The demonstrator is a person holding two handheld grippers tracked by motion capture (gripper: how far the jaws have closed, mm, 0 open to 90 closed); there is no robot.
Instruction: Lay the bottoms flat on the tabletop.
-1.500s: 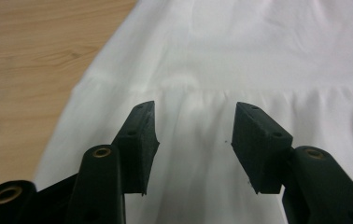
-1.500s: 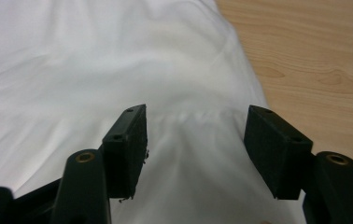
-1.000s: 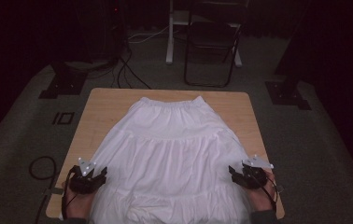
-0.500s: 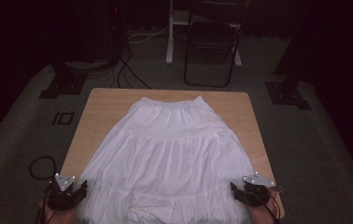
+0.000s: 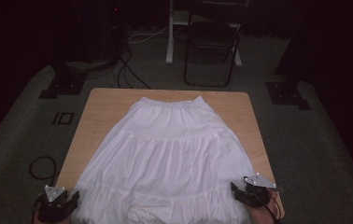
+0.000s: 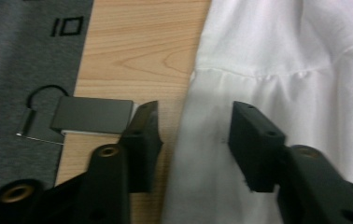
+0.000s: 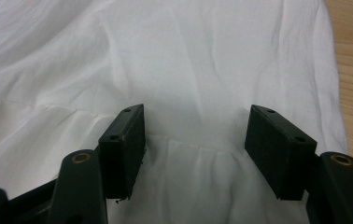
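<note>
A white tiered skirt [image 5: 174, 154] lies spread flat on the wooden table [image 5: 104, 107], waistband at the far end and hem toward me. My left gripper [image 5: 70, 198] sits at the hem's near left corner. In the left gripper view its jaws [image 6: 195, 116] straddle the skirt's [image 6: 296, 70] left edge; they have just been closing but stand apart from the cloth. My right gripper [image 5: 235, 189] is at the near right corner. Its jaws [image 7: 195, 114] stand wide open just over the skirt [image 7: 188, 56], near the seam of the bottom tier.
A dark flat plate [image 6: 93, 115] sticks out at the table's left edge beside my left jaw. A cable loop [image 5: 41, 167] lies on the carpet to the left. A black chair [image 5: 212, 46] and two floor stands [image 5: 62, 84] [image 5: 289, 93] stand beyond the table.
My left gripper has moved outward to the left and toward the near edge, off the skirt's middle to its corner. The right gripper has slid slightly nearer. The skirt has not shifted.
</note>
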